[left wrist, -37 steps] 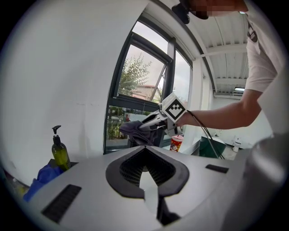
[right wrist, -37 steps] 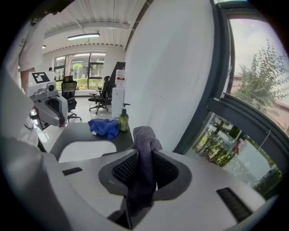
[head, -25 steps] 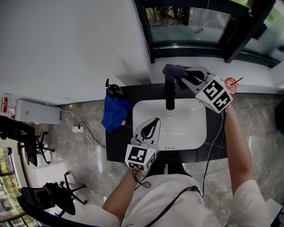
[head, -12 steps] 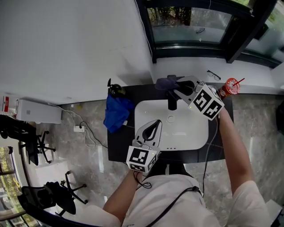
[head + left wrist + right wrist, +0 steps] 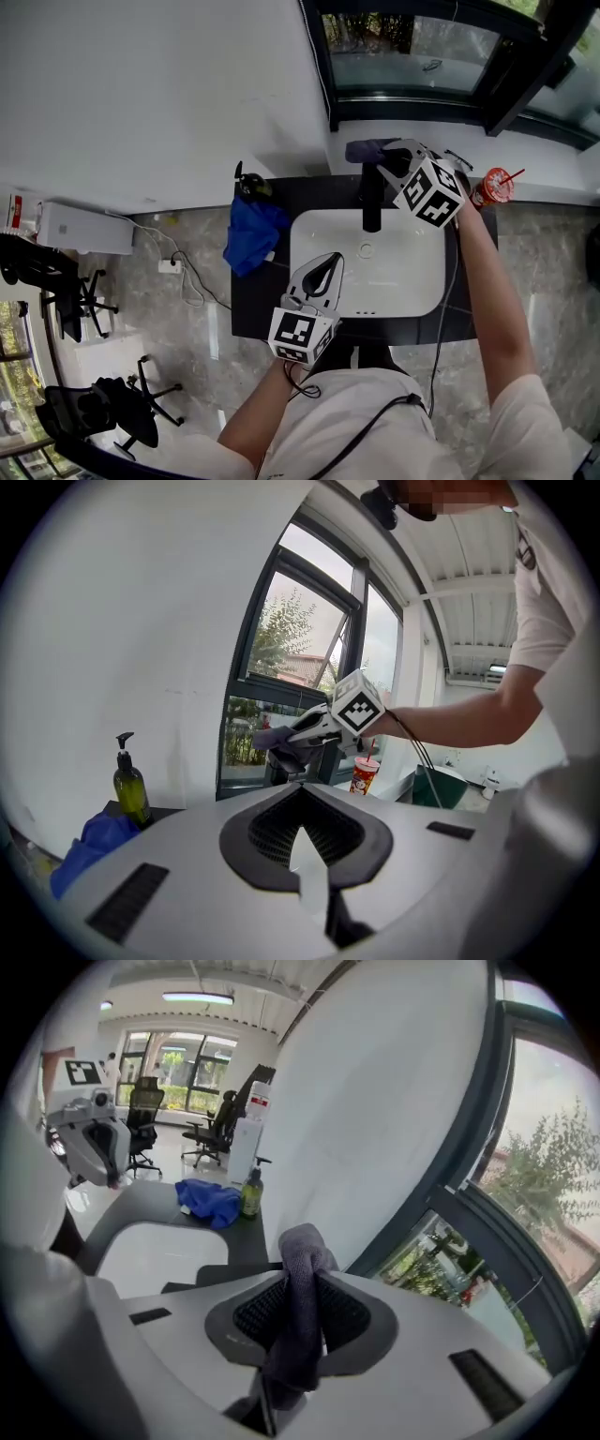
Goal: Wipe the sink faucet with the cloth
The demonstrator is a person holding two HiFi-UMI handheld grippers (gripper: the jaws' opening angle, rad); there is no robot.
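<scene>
Right gripper (image 5: 386,159) is clamped on the cloth (image 5: 301,1283). The dark grey fabric is pinched between the jaws, bunched above them and hanging down in front of them. In the head view the cloth sits at the back end of the black faucet (image 5: 372,199), on the window side. From the left gripper view it looks to be over the top of the faucet, but I can't confirm actual contact. The right arm is stretched out along the right edge of the sink (image 5: 309,236).

Left gripper (image 5: 304,847) has its jaws closed together with nothing between them. It hangs over the near left part of the white sink, pointing towards the faucet, well apart from the faucet and the cloth.

The sink is set into a dark worktop (image 5: 255,302). At the back left corner of the worktop there is a green soap bottle (image 5: 247,187) with a pump top. A crumpled blue cloth (image 5: 255,231) lies just beside it, draped over the left edge. A red cup (image 5: 493,187) with a straw stands on the white ledge to the right of the sink, by the window. Past the sink, the right gripper view shows office chairs (image 5: 216,1129) on an open floor.
</scene>
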